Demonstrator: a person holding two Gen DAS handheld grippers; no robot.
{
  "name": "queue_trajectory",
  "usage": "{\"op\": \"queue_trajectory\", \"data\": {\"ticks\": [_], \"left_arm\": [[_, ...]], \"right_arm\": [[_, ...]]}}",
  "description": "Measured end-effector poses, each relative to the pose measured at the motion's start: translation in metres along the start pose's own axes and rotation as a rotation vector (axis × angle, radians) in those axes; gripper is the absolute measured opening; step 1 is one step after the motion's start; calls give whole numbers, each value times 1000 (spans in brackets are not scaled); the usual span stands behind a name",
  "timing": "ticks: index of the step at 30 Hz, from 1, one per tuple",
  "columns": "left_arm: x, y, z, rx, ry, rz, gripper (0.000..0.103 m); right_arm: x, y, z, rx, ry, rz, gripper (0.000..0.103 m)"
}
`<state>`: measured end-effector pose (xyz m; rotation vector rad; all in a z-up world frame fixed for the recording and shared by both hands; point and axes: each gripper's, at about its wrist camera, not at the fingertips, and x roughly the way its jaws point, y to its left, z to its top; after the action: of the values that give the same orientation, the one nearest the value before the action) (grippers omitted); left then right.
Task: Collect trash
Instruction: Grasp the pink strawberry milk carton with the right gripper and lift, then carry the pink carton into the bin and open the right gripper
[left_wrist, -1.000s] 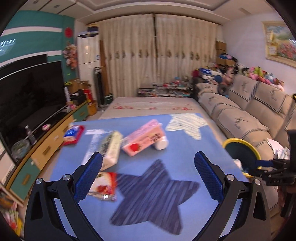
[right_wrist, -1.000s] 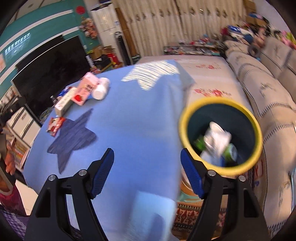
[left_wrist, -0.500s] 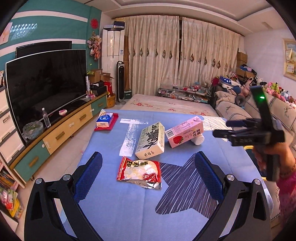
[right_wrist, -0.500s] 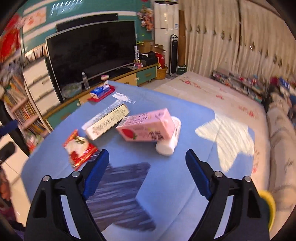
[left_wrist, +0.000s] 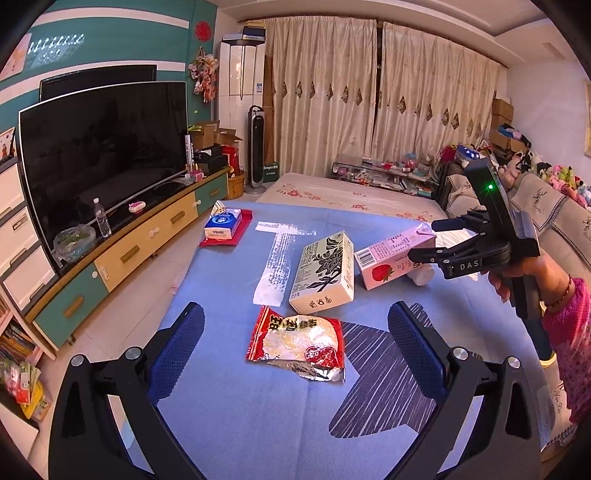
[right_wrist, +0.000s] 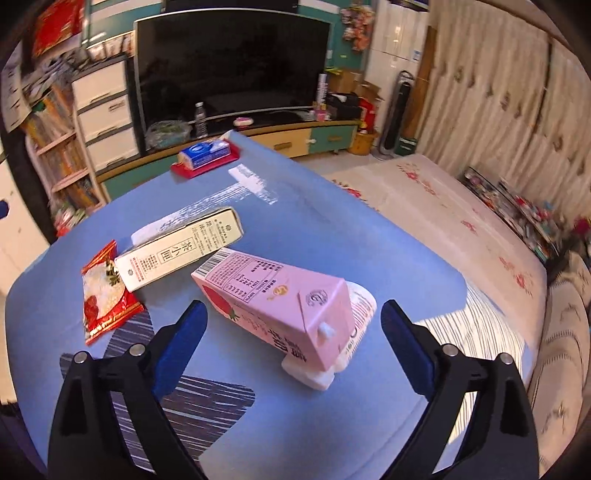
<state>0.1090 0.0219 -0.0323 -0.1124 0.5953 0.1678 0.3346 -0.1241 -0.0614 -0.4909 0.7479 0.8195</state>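
Note:
On the blue tablecloth (left_wrist: 236, 406) lies a red snack wrapper (left_wrist: 297, 343) (right_wrist: 105, 295), just ahead of my open left gripper (left_wrist: 295, 315), which holds nothing. Beyond it lie a cream tea carton (left_wrist: 323, 273) (right_wrist: 181, 254) and a pink strawberry milk carton (left_wrist: 393, 258) (right_wrist: 280, 306), the latter resting on a white bottle (left_wrist: 421, 275) (right_wrist: 354, 332). My right gripper (right_wrist: 293, 314) (left_wrist: 424, 239) hovers over the pink carton's spout end. Its jaws are opening, and the carton lies between the pads untouched.
A blue tissue pack on a red tray (left_wrist: 223, 225) (right_wrist: 207, 153) sits at the table's far corner. A TV cabinet (left_wrist: 122, 254) runs along the left, a sofa (left_wrist: 546, 214) along the right. A person's hand and pink sleeve (left_wrist: 565, 314) hold the right gripper.
The right gripper swung away from the yellow-rimmed bin to the pink carton, rolling as it went, and its jaws widened. The left gripper moved in toward the red wrapper.

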Motion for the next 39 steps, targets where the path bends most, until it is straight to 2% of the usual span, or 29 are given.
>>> {"op": "queue_trajectory", "data": {"ticks": [9,12,14,16,19,24,30,36,39], "left_arm": [[17,-6,3,0,25,4,98],[18,-6,2,-2,25,1,98],[17,-6,2,-4,25,-4,98],[16,-5,2,-7,24,-9,98],[12,-6,0,-5,20,-18,98],[4,-6,-2,-6,6,-31,98],[-4,-11,-8,-1,0,-64,98],[-11,-30,-13,34,-6,-106,98],[-14,-40,-15,50,-9,-124,98]], "right_arm": [[16,-1,5,-74,16,128,89],[16,7,-1,-92,32,120,75],[17,13,-6,-92,58,98,57],[15,19,-13,-84,64,90,54],[11,27,-20,-33,66,119,36],[-17,41,-42,81,31,158,36],[-73,56,-74,194,-43,146,36],[-135,60,-119,303,-122,72,36],[-164,48,-145,371,-155,11,36]]}}
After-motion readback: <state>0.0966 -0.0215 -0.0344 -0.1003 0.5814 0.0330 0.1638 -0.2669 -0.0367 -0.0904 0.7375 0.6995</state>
